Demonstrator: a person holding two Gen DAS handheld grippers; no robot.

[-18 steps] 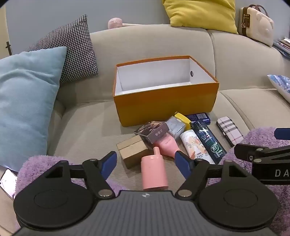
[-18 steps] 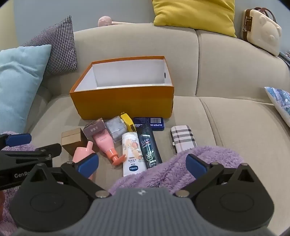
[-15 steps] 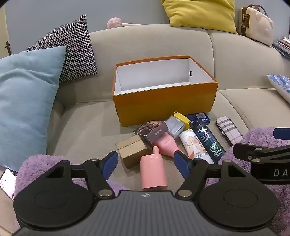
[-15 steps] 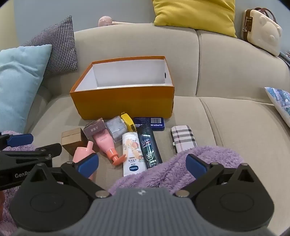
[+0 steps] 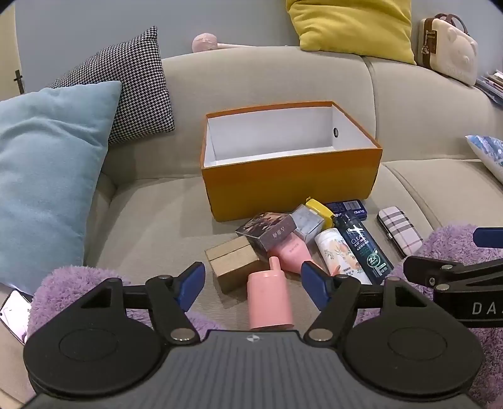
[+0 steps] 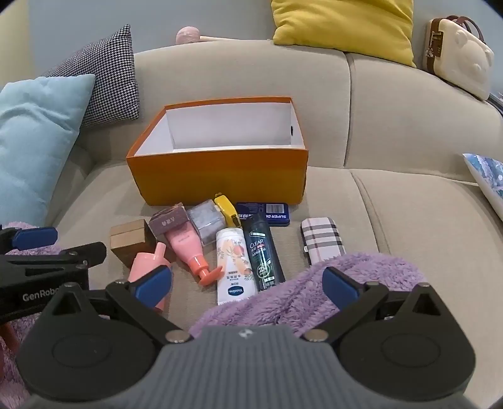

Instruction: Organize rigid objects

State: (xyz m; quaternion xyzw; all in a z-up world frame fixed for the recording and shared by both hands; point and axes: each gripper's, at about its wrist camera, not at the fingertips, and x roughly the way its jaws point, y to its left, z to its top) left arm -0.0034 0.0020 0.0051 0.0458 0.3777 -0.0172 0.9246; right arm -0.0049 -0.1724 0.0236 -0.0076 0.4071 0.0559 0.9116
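An open orange box [image 5: 292, 185] [image 6: 220, 176] with a white inside stands on the sofa seat. In front of it lie a brown carton [image 5: 234, 262], a dark purple carton [image 5: 267, 231], a pink tube [image 6: 188, 248], a white lotion tube [image 6: 232, 264], a dark shampoo bottle [image 6: 262, 251], a blue tin [image 6: 264, 214] and a plaid case [image 6: 322, 242]. A pink bottle [image 5: 268, 299] lies between the spread fingers of my left gripper [image 5: 251, 284], which is open and clear of it. My right gripper [image 6: 247, 284] is open over purple fleece [image 6: 283, 302].
A blue cushion [image 5: 47, 176] and a houndstooth cushion [image 5: 132, 85] lean at the left. A yellow cushion [image 5: 352, 28] and a cream case [image 5: 449, 47] rest on the sofa back. A patterned cushion [image 6: 487, 176] lies at the right edge. Purple fleece covers the near edge.
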